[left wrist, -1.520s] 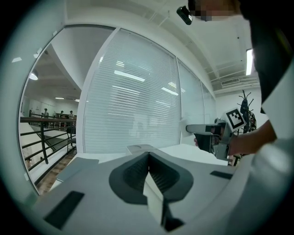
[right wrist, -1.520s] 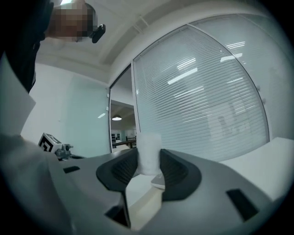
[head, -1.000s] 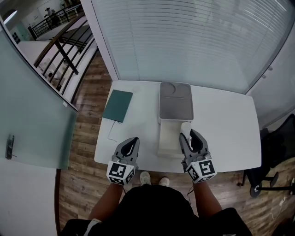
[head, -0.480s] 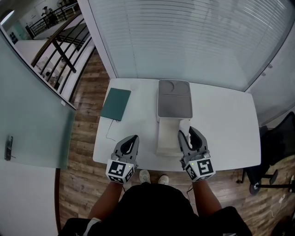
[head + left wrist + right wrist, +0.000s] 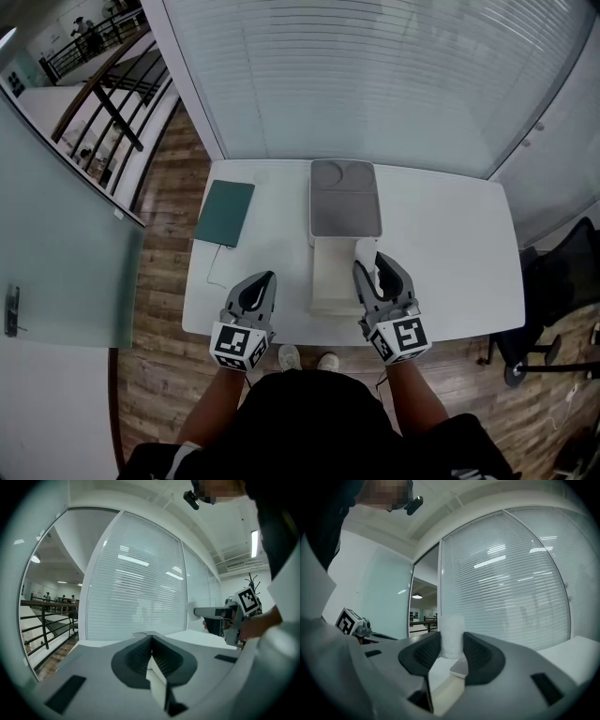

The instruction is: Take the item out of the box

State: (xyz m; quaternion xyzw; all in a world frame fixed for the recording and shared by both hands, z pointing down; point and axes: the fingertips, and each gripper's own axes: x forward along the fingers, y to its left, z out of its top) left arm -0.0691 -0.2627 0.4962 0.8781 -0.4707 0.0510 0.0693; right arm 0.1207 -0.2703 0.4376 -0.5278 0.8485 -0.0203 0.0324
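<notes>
Right hand-held gripper pinches a white item upright beside the box, apparently to carry it clear, while the left hand-held gripper idles, jaws together and empty.

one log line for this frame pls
right claw: shut on item | item: white, at right edge of box | left claw: shut, empty, left of box

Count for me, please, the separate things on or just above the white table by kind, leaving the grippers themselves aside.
Green pad: 1
Thin cable: 1
Box with open lid: 1
White item, held in the right gripper: 1
Total: 4
</notes>
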